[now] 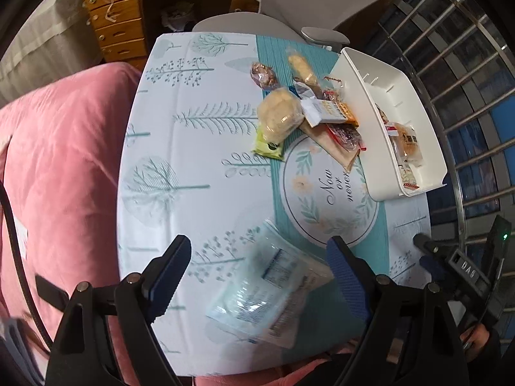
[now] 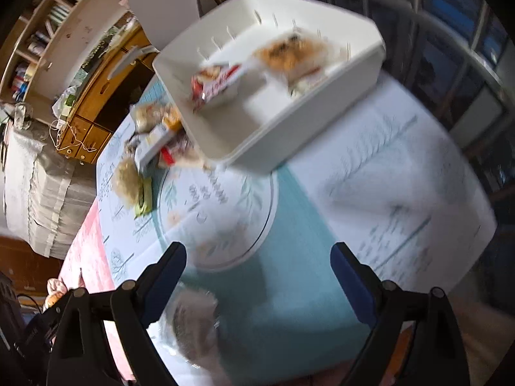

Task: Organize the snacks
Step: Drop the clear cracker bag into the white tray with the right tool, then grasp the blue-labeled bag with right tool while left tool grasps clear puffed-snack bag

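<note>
Across the table (image 1: 180, 148), a pale cloth printed with teal trees, and down its middle a teal runner (image 1: 276, 54) bearing a round floral mat (image 1: 331, 193) lettered "Now or never". Far of the mat, a loose heap of snacks (image 1: 299, 112): a round pale bun in wrap, a yellow-green packet beneath it, a flat white-and-orange pack, red wrappers. Right of the heap, a white bin (image 1: 402, 96) with a few packets already inside; blurred in the right wrist view, bin (image 2: 267, 148) high and centre. Near edge, a clear blue-tinted packet (image 1: 273, 289) lying on the cloth between the left gripper (image 1: 257, 267) fingers, blurred, jaws spread wide, pads not pressing it. Right gripper (image 2: 257, 270) wide open too, over bare runner, gripping nothing; a blurred pale object near its left finger, impossible to identify. Left of the table, a pink quilt (image 1: 64, 160). Beyond, a grey chair (image 1: 322, 3) and wooden drawers (image 1: 116, 25); at right, a metal window grille (image 1: 466, 80).
</note>
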Action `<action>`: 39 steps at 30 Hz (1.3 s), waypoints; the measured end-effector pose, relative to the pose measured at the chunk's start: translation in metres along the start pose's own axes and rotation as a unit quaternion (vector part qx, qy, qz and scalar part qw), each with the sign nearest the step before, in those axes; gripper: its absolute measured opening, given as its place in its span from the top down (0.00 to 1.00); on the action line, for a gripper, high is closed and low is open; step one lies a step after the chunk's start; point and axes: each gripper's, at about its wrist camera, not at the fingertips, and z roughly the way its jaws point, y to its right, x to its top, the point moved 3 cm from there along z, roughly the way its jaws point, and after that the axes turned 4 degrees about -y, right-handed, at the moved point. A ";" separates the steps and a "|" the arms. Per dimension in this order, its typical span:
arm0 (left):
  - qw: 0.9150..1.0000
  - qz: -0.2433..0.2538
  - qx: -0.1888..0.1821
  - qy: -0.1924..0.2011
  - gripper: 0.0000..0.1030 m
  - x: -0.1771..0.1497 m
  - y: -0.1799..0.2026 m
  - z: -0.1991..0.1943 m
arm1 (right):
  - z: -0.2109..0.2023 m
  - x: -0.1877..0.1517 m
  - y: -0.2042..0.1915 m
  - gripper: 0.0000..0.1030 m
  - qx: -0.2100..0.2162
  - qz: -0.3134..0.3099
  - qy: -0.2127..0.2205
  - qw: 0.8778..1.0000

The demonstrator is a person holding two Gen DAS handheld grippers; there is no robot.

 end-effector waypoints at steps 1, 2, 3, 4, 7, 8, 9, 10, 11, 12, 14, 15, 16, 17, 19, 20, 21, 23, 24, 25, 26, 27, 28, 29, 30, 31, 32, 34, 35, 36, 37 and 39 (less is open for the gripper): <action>1.000 0.008 -0.002 -0.001 0.17 0.004 -0.003 0.000 | 0.004 -0.007 -0.004 0.11 0.000 0.006 -0.005 1.000; 1.000 0.018 -0.003 -0.003 0.17 0.009 -0.006 -0.001 | 0.007 -0.012 -0.008 0.11 0.001 0.010 -0.008 1.000; 1.000 0.026 -0.003 -0.004 0.17 0.013 -0.008 0.000 | 0.010 -0.019 -0.013 0.11 0.003 0.015 -0.013 1.000; 0.999 0.034 -0.002 -0.005 0.16 0.017 -0.010 0.000 | 0.014 -0.026 -0.018 0.11 0.004 0.019 -0.018 1.000; 0.998 0.061 -0.004 -0.009 0.15 0.033 -0.015 0.003 | 0.026 -0.045 -0.034 0.11 0.009 0.021 -0.031 0.999; 0.997 0.070 -0.005 -0.011 0.15 0.039 -0.015 0.004 | 0.030 -0.051 -0.040 0.11 0.013 0.022 -0.036 0.999; 0.997 0.078 -0.007 -0.012 0.15 0.044 -0.015 0.006 | 0.033 -0.054 -0.044 0.11 0.016 0.023 -0.039 0.999; 0.996 0.085 -0.009 -0.011 0.15 0.050 -0.015 0.006 | 0.037 -0.059 -0.049 0.11 0.019 0.023 -0.043 0.999; 0.995 0.095 -0.010 -0.011 0.15 0.057 -0.015 0.007 | 0.041 -0.064 -0.054 0.11 0.020 0.023 -0.048 0.998; 0.995 0.101 -0.011 -0.011 0.15 0.062 -0.015 0.009 | 0.045 -0.069 -0.059 0.11 0.020 0.022 -0.054 0.998; 0.993 0.114 -0.012 -0.014 0.15 0.074 -0.014 0.013 | 0.053 -0.077 -0.070 0.11 0.021 0.018 -0.065 0.998; 0.992 0.121 -0.013 -0.016 0.15 0.082 -0.013 0.015 | 0.056 -0.079 -0.073 0.11 0.021 0.017 -0.069 0.997; 0.992 0.125 -0.015 -0.017 0.15 0.087 -0.012 0.018 | 0.060 -0.082 -0.077 0.11 0.021 0.015 -0.075 0.997; 0.991 0.129 -0.018 -0.020 0.15 0.094 -0.011 0.021 | 0.063 -0.084 -0.081 0.11 0.023 0.015 -0.080 0.996; 0.990 0.133 -0.026 -0.024 0.15 0.104 -0.010 0.027 | 0.072 -0.089 -0.089 0.11 0.030 0.014 -0.094 0.995; 0.990 0.134 -0.031 -0.026 0.15 0.109 -0.009 0.031 | 0.076 -0.091 -0.093 0.10 0.032 0.013 -0.101 0.994; 0.990 0.133 -0.037 -0.027 0.15 0.113 -0.009 0.035 | 0.081 -0.094 -0.097 0.09 0.032 0.012 -0.108 0.994; 0.990 0.129 -0.046 -0.028 0.15 0.119 -0.008 0.042 | 0.088 -0.100 -0.104 0.07 0.030 0.010 -0.118 0.993; 0.990 0.125 -0.055 -0.030 0.15 0.122 -0.008 0.048 | 0.091 -0.103 -0.108 0.06 0.026 0.010 -0.123 0.992; 0.990 0.120 -0.064 -0.032 0.15 0.124 -0.008 0.053 | 0.094 -0.106 -0.110 0.06 0.020 0.009 -0.126 0.992; 0.990 0.116 -0.071 -0.034 0.15 0.126 -0.007 0.059 | 0.097 -0.108 -0.113 0.06 0.016 0.009 -0.128 0.992; 0.990 0.113 -0.075 -0.035 0.15 0.127 -0.006 0.064 | 0.101 -0.110 -0.116 0.05 0.010 0.009 -0.132 0.991; 0.990 0.110 -0.078 -0.036 0.15 0.129 -0.005 0.069 | 0.104 -0.112 -0.118 0.05 0.002 0.006 -0.134 0.991; 0.990 0.107 -0.081 -0.036 0.15 0.131 -0.004 0.073 | 0.106 -0.113 -0.121 0.05 -0.008 0.000 -0.136 0.991; 0.990 0.104 -0.085 -0.036 0.15 0.133 -0.003 0.079 | 0.109 -0.115 -0.124 0.05 -0.015 -0.004 -0.137 0.991; 0.990 0.099 -0.090 -0.036 0.15 0.135 -0.002 0.085 | 0.112 -0.116 -0.127 0.05 -0.025 -0.010 -0.139 0.990; 0.991 0.095 -0.092 -0.036 0.15 0.137 -0.002 0.091 | 0.115 -0.117 -0.130 0.05 -0.035 -0.015 -0.142 0.989; 0.991 0.084 -0.096 -0.042 0.15 0.139 0.000 0.101 | 0.121 -0.120 -0.133 0.05 -0.050 -0.022 -0.150 0.987; 0.991 0.078 -0.101 -0.048 0.15 0.140 0.000 0.106 | 0.125 -0.121 -0.135 0.05 -0.057 -0.026 -0.156 0.986; 0.990 0.072 -0.105 -0.056 0.15 0.141 0.000 0.112 | 0.127 -0.122 -0.136 0.05 -0.060 -0.029 -0.160 0.985; 0.990 0.068 -0.106 -0.059 0.15 0.143 0.001 0.116 | 0.129 -0.123 -0.137 0.05 -0.063 -0.035 -0.162 0.984; 0.991 0.064 -0.103 -0.060 0.15 0.145 0.003 0.124 | 0.133 -0.124 -0.141 0.05 -0.075 -0.045 -0.165 0.982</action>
